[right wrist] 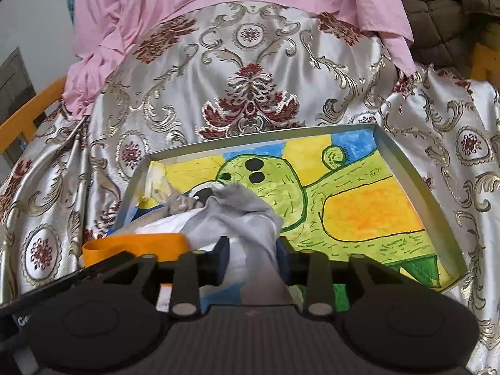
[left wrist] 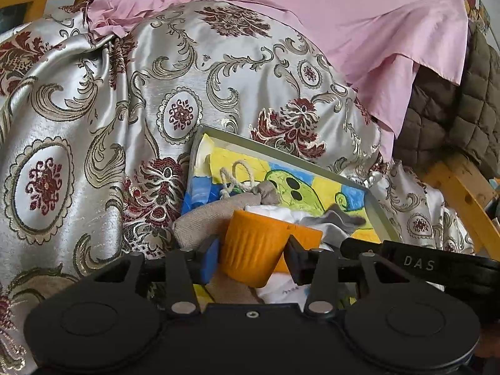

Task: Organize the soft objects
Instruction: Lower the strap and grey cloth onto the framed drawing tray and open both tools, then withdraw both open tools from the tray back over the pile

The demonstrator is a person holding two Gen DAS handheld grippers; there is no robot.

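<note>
My left gripper (left wrist: 251, 257) is shut on an orange ribbed cup (left wrist: 251, 247) and holds it tilted over the near end of a grey tray (left wrist: 281, 149) lined with a yellow, green and blue drawing. A beige drawstring pouch (left wrist: 218, 209) lies in the tray behind the cup, beside white cloth (left wrist: 275, 211). My right gripper (right wrist: 251, 257) is shut on a grey-and-white cloth (right wrist: 240, 215) over the same tray (right wrist: 415, 181). The orange cup (right wrist: 134, 245) shows at its left, with the pouch's gathered top (right wrist: 178, 204) beyond.
The tray rests on a silver satin cover (left wrist: 125, 93) with dark red and gold flowers. Pink fabric (left wrist: 359, 15) is draped behind it. A brown quilted cover (left wrist: 459, 109) lies at the right. A yellow wooden frame (left wrist: 462, 187) borders the seat.
</note>
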